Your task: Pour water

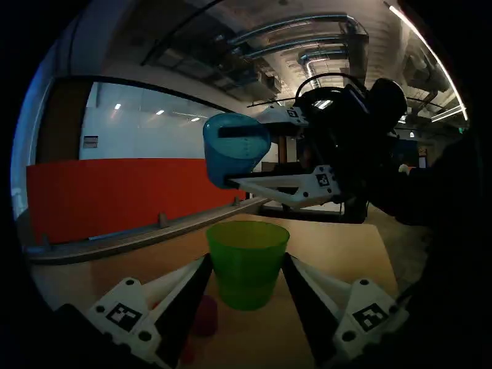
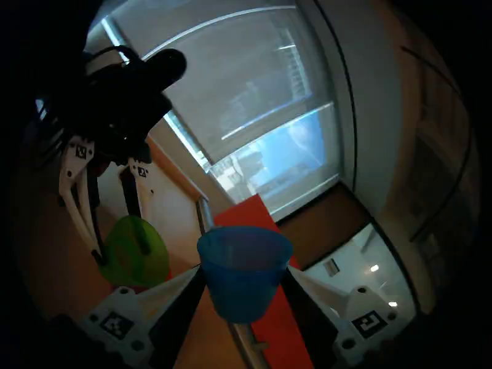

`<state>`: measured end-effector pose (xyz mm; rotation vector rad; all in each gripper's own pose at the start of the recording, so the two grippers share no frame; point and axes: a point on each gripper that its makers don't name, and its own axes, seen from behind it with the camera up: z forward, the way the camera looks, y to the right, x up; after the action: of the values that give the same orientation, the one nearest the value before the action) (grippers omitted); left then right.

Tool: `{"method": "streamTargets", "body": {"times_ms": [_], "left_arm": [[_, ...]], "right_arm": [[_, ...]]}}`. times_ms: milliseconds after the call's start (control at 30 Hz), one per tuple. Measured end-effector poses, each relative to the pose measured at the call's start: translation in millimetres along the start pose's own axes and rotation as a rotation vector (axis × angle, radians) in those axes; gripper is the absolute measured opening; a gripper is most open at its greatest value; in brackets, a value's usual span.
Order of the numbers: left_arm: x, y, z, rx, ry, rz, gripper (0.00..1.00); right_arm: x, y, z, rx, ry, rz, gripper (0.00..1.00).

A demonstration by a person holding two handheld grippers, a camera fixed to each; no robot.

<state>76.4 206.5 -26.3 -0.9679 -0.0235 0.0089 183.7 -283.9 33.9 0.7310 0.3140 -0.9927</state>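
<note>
Over the wooden table (image 1: 344, 246), blue cup (image 1: 235, 147) tilts above green cup (image 1: 247, 264).

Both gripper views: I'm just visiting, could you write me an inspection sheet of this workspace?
Surface: wooden table, bare where it shows.
Job's things: green cup upright; blue cup tilted in the air above it; no water stream seen.
Clutter: small pink thing on the table by the green cup, too dim to identify.
Grippers: left hand-held gripper shut on the green cup; right hand-held gripper shut on the blue cup.
Cables: black cable looping over the right hand-held gripper.
Surroundings: red panel behind the table, ceiling pipes, large window.
</note>
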Motion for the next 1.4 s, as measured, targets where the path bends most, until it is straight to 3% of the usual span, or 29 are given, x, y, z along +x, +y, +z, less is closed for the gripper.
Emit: {"method": "streamTargets", "body": {"times_ms": [267,767,1100,1400], "left_arm": [[4,-2.8,-3.9,0.01,0.004,0.002,0.82],[10,-4.9,-7.0,0.017,0.007,0.007,0.82],[9,-2.9,-6.4,0.013,0.003,0.006,0.82],[12,-1.7,-6.8,0.009,0.002,0.01,0.82]], "right_arm": [[-3,2,-4.4,0.002,0.01,0.28,0.86],[0,10,-3.1,0.024,-0.002,0.673,0.85],[9,11,-2.6,0.03,0.002,0.77,0.85],[5,16,-3.9,0.038,0.021,0.905,0.85]]}}
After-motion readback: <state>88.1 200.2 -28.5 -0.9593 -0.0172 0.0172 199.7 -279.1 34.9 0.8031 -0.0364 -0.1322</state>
